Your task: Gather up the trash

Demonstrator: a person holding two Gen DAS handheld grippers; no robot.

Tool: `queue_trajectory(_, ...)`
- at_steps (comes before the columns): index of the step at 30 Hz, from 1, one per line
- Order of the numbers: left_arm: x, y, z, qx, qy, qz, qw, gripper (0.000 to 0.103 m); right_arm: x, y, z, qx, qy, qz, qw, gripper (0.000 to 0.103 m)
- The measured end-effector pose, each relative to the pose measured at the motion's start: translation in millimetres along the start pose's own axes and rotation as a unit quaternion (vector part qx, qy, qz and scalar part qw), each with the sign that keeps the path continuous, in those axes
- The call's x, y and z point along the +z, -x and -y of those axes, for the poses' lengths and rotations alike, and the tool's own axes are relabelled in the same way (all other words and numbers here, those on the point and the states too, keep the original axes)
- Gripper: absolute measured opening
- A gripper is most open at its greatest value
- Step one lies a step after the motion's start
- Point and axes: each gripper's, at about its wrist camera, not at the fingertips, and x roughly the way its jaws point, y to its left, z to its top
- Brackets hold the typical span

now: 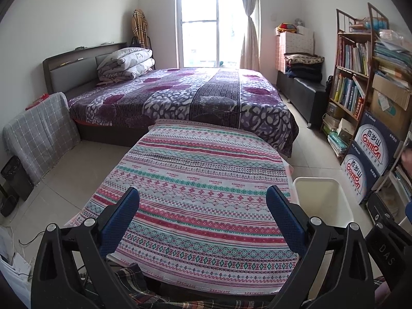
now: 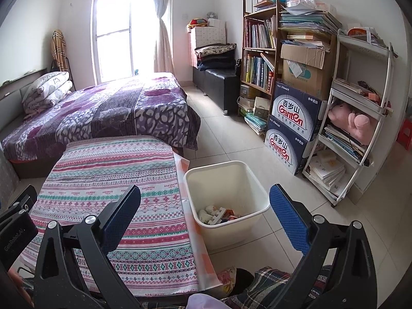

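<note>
The left tongs [image 1: 202, 207] stand wide apart with nothing between their blue pads, held above the near end of the bench [image 1: 200, 180], which is covered by a striped, patterned cloth [image 1: 180, 231] in pink, teal and white. The right tongs [image 2: 206, 206] are also spread wide and hold nothing; they hang over the gap between the bench's right edge and the bin [image 2: 226, 180].

The bin is a cream plastic tub standing on the tiled floor [image 2: 231, 128] just beside the right side of the bench. In the right wrist view the trash [image 2: 219, 212] lies at the bottom of it: a few crumpled white and coloured scraps, too small to tell apart. The cloth on the bench carries no loose items in either view. In the left wrist view only the bin's rim and upper inside wall show, at the bench's right corner.

Beyond the bench is a bed [image 1: 180, 95] with a purple patterned cover and a folded quilt [image 1: 126, 63] near its headboard. A bright window [image 1: 206, 20] with a tied curtain is on the far wall. Along the right wall stand a bookshelf [image 2: 260, 49] packed with books, two stacked blue water cartons [image 2: 291, 128] and a white rack [image 2: 360, 118] holding papers and a pink soft toy [image 2: 352, 123].
</note>
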Motion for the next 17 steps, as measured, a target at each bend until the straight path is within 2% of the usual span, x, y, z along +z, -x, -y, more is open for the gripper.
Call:
queue_trajectory(3, -0.5, 0.2, 4.7, 0.007, -0.019, 0.008, 0.9998, 0.092, 2.0, -0.3, 0.6, 0.0, 0.0, -0.001, 1.0, 0.096)
queue_trajectory(10, -0.2, 2.5, 4.7, -0.005, -0.011, 0.017, 0.9998, 0.092, 3.8, -1.8, 3.2, -0.001, 0.0, -0.004, 1.0, 0.096)
queue_trajectory(17, 0.1, -0.1, 5.4, -0.008, -0.008, 0.006, 0.9999, 0.095, 7.1, -2.8, 6.4, 0.0, 0.0, -0.004, 1.0, 0.096)
